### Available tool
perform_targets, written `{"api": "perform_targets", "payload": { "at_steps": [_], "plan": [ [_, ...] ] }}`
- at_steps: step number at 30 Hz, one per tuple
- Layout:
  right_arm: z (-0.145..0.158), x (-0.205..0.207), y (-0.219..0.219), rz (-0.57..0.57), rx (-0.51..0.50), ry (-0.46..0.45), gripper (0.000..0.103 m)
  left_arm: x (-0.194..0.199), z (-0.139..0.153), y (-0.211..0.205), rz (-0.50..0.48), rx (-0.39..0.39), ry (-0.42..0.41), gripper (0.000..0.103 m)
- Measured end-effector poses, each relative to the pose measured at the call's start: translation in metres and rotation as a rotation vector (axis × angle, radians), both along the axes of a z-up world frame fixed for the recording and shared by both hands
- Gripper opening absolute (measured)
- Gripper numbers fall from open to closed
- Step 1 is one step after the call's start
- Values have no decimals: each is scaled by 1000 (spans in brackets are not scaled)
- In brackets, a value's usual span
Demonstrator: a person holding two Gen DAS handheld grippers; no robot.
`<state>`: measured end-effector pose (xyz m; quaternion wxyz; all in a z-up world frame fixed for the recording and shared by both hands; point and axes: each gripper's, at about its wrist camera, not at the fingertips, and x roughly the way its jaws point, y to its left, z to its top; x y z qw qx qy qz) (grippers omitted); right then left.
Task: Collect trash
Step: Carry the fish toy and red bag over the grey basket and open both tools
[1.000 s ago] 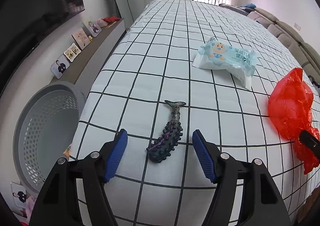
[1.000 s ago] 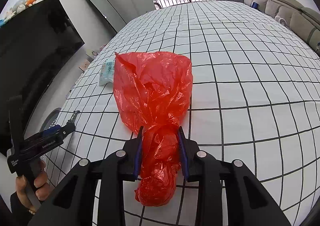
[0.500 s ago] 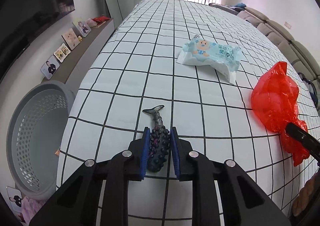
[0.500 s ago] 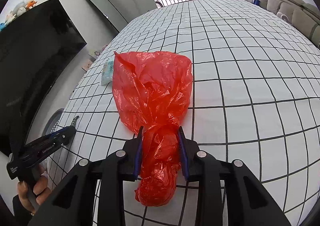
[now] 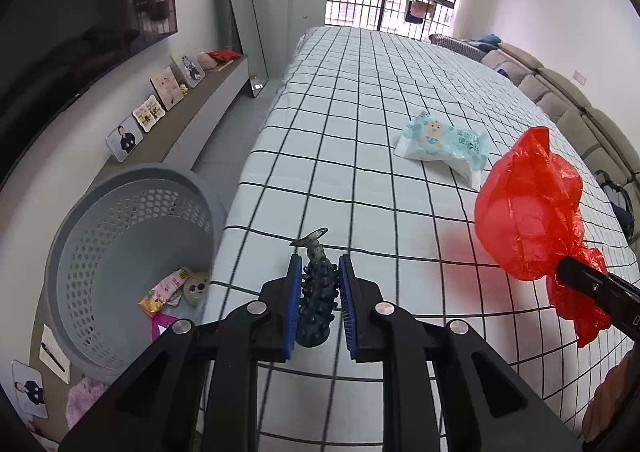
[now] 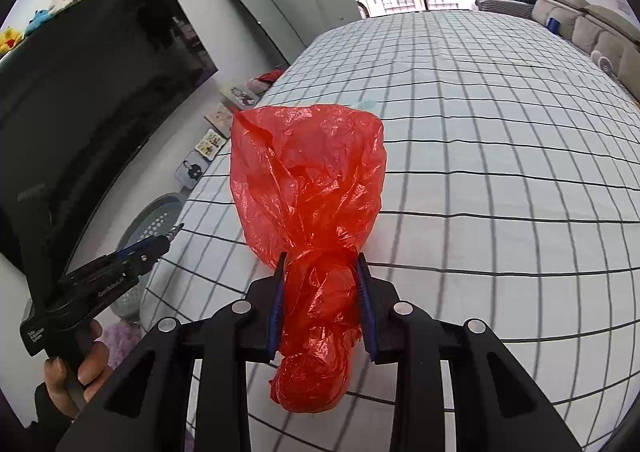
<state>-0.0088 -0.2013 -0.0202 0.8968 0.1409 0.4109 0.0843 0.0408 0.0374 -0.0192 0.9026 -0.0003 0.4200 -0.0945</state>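
My left gripper (image 5: 319, 284) is shut on a dark studded fish-shaped toy (image 5: 317, 288) and holds it above the left edge of the checked bed (image 5: 360, 100). Its tail points away from me. My right gripper (image 6: 321, 284) is shut on the bunched neck of a red plastic bag (image 6: 308, 180), held up above the bed. The bag also shows at the right of the left wrist view (image 5: 528, 208). A grey perforated basket (image 5: 120, 252) stands on the floor left of the bed, with a few wrappers inside.
A pack of wet wipes (image 5: 444, 144) lies on the bed further back. A low shelf with photo frames (image 5: 160, 100) runs along the left wall under a dark TV (image 6: 100, 112). A sofa (image 5: 560, 92) lines the right side.
My left gripper closed on the fish toy and lifted it off the bed, towards the left edge. My right gripper lifted the red bag off the bed.
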Motion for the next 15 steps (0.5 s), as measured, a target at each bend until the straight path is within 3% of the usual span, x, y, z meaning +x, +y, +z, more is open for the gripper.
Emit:
{"api": "perform_targets", "payload": {
  "at_steps": [15],
  "plan": [
    [16,65,173,321,-35,-16,30,-3,9,122,225,31,-17,19]
  ]
}}
